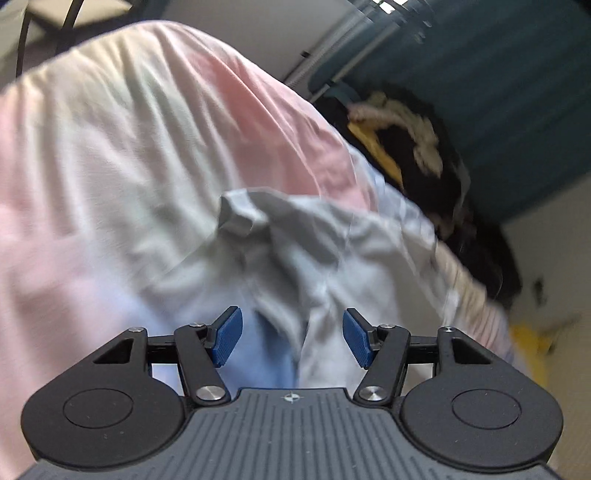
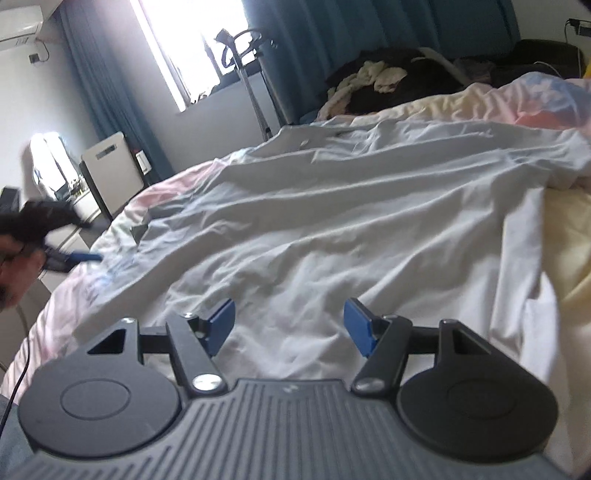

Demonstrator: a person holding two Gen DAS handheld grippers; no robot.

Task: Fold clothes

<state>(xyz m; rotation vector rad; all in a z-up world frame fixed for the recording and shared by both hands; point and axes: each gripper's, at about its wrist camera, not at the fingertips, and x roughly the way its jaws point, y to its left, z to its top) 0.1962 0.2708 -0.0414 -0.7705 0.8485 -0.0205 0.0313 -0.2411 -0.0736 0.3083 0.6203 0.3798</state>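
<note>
A white garment (image 2: 332, 206) lies spread and wrinkled across the bed. In the left wrist view a crumpled corner of it (image 1: 295, 236) rises just ahead of the fingers. My left gripper (image 1: 292, 338) is open and empty, close above the cloth. It also shows in the right wrist view (image 2: 79, 254) at the bed's left edge. My right gripper (image 2: 289, 325) is open and empty, low over the near part of the garment.
The bed has a pastel pink, yellow and blue sheet (image 1: 110, 147). A pile of dark and cream clothes (image 2: 388, 81) lies at the far end. Blue curtains (image 2: 369, 33), a window, a metal stand (image 2: 247, 74) and a white appliance (image 2: 110, 166) stand beyond the bed.
</note>
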